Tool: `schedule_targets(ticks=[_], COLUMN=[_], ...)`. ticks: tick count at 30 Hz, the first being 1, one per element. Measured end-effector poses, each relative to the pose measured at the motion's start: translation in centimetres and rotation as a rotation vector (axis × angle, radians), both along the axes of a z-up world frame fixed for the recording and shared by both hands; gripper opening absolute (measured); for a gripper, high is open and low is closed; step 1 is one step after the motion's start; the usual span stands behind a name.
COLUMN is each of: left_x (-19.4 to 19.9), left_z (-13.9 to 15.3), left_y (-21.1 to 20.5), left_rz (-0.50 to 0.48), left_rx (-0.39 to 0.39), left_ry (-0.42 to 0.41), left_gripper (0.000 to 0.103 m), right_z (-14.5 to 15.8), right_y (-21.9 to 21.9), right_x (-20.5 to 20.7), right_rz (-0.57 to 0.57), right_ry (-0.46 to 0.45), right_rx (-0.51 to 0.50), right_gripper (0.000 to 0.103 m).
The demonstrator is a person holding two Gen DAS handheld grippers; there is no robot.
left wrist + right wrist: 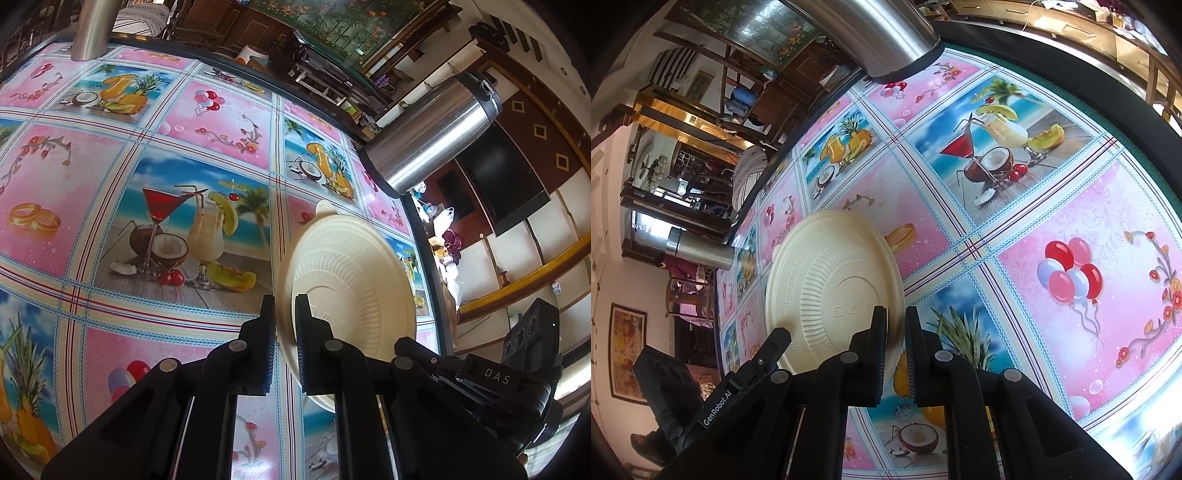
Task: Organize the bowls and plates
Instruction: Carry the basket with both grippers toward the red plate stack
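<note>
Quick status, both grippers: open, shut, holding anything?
Left gripper: shut on the rim of the cream plate.
Right gripper: shut on the rim of a cream plate; whether it is the same one cannot be told.

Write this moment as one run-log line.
left gripper: shut on plate rim | right gripper: shut on plate rim | plate: tilted, lifted above tablecloth

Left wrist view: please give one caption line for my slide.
Left gripper pinches cream plate on edge above printed tablecloth.
</note>
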State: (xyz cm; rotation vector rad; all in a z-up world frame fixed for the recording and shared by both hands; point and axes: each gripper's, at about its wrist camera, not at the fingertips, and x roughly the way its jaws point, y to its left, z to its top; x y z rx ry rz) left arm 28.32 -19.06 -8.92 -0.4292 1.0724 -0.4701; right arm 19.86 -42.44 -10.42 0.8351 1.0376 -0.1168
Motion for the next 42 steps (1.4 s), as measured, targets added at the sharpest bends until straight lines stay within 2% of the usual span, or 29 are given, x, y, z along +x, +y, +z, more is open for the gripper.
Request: schedule_targets(ticks=[14,20,42], left_x=[-0.5,-1.2,-3.4], left_z=[0.5,1.4,3.2], left_y=[-0.7,-1.1,-1.3], left_rz=[0.009,0.011,-0.015], left_rx=[0.071,0.124,0.203], left_ry=[-0.045,-0.097,-0.174], left_gripper=[0.008,0.008,0.008], right_z=[0.0,0.2,1.3], right_y=[0.7,0.7,1.6], right_x=[-0.6,-1.5,-5.1], right_rz=[0.002,0.002,-0.001], right_ry=[0.000,-0.009,-0.067], right_rx=[-0.018,-0.009,0.033], right_gripper=[0.011,0.011,0.013])
